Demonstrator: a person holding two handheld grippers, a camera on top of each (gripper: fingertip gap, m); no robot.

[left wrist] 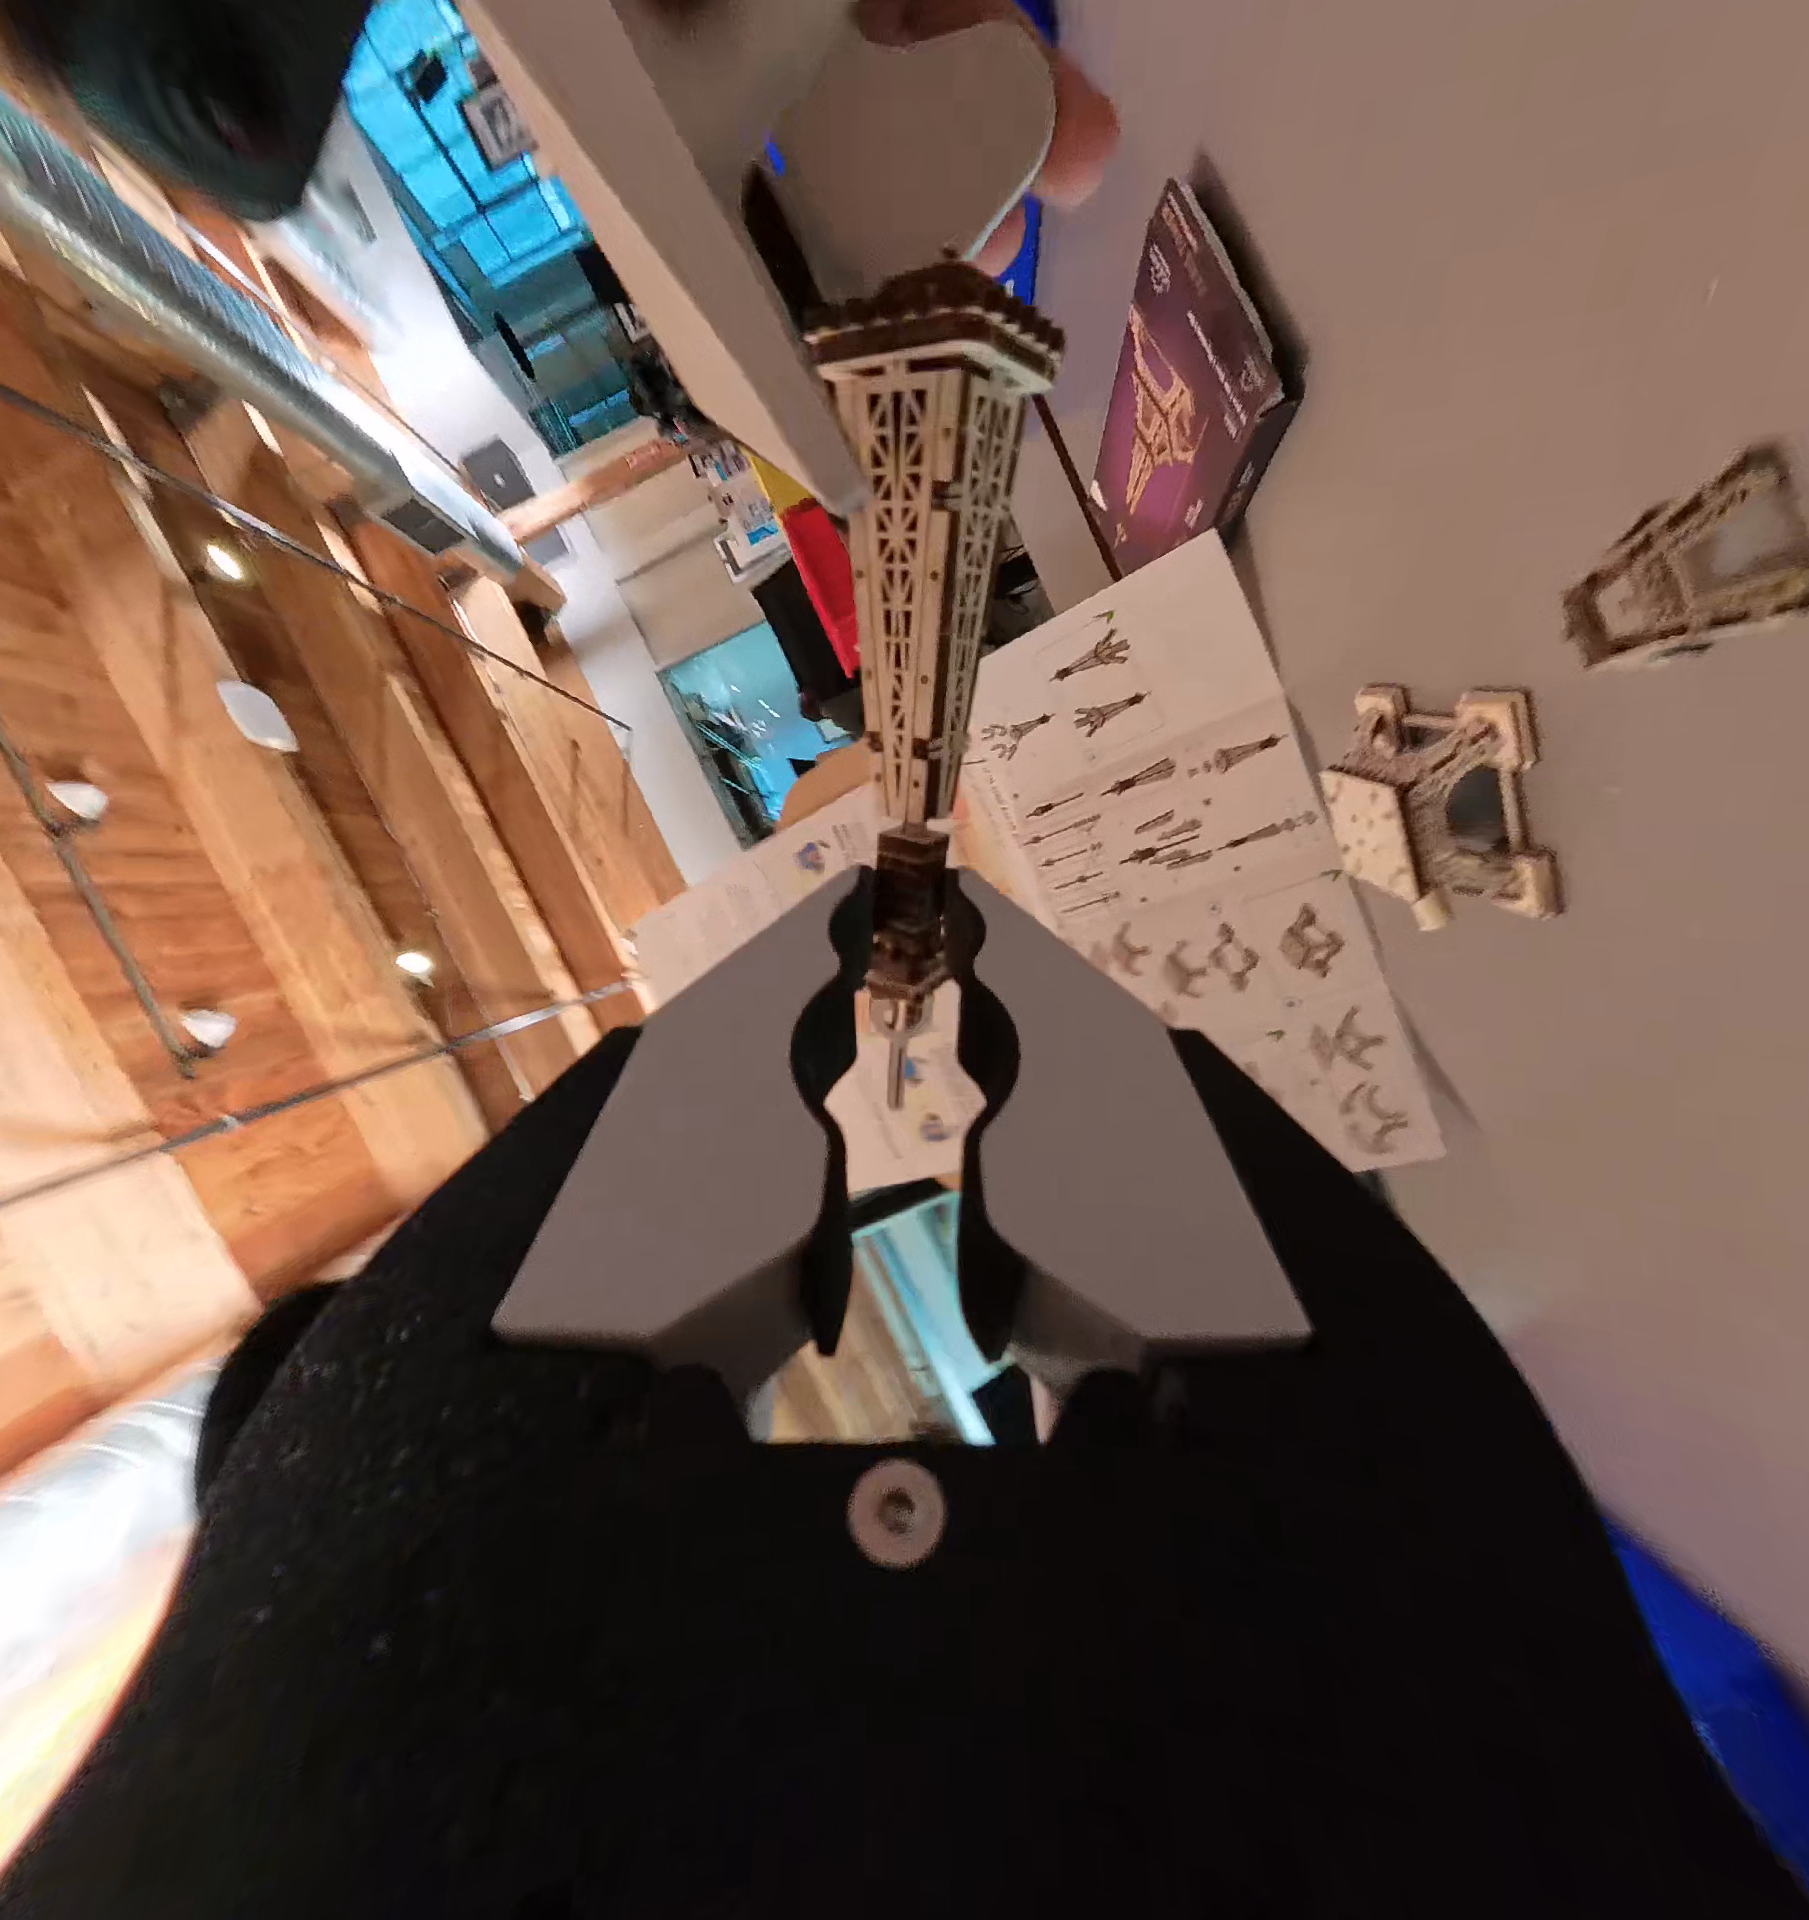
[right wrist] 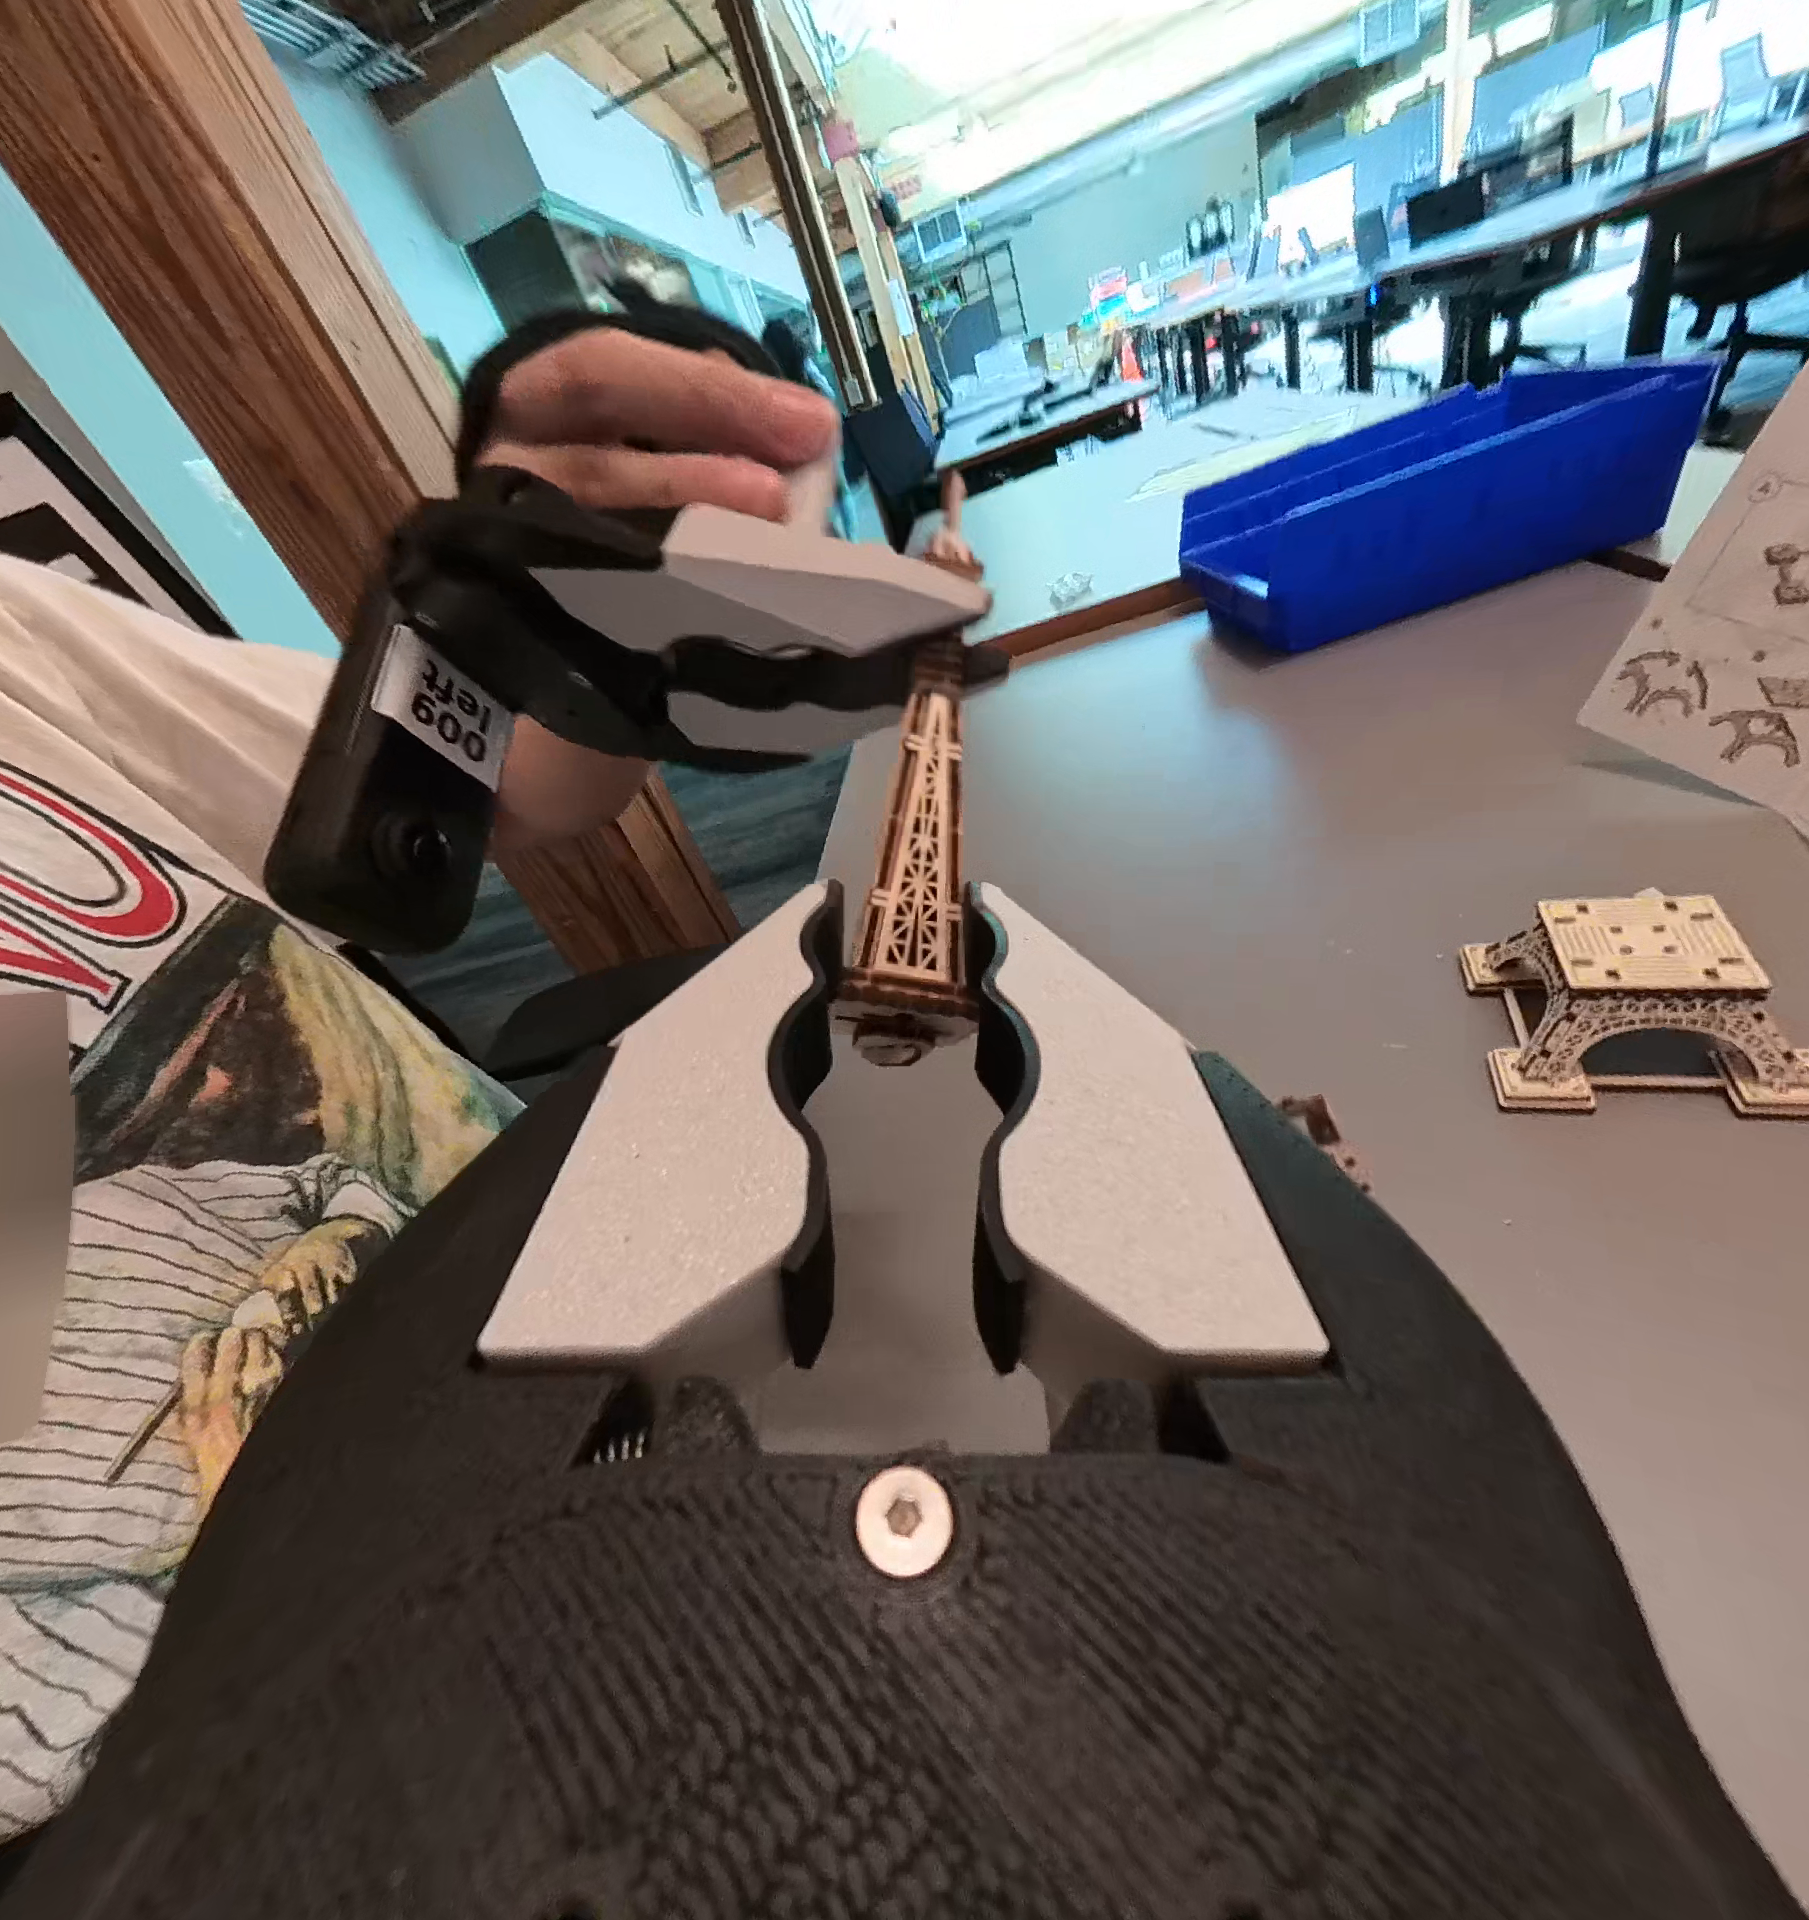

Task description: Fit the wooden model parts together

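Spire held in air over the counter, clamped at both ends: left tool grips the narrow tip, right tool grips the wide base. Arched base sits on the counter to the right, well apart. Second lattice part beyond it. Instruction sheet, dark box, blue bin lie farther off; nothing stands between.

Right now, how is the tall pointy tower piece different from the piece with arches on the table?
The spire piece is tall, narrow and tapered; the arched base is short, wide and flat-topped. The spire piece is held in the air by the left tool and right tool; the arched base sits untouched on the table. Both are pale laser-cut lattice wood.
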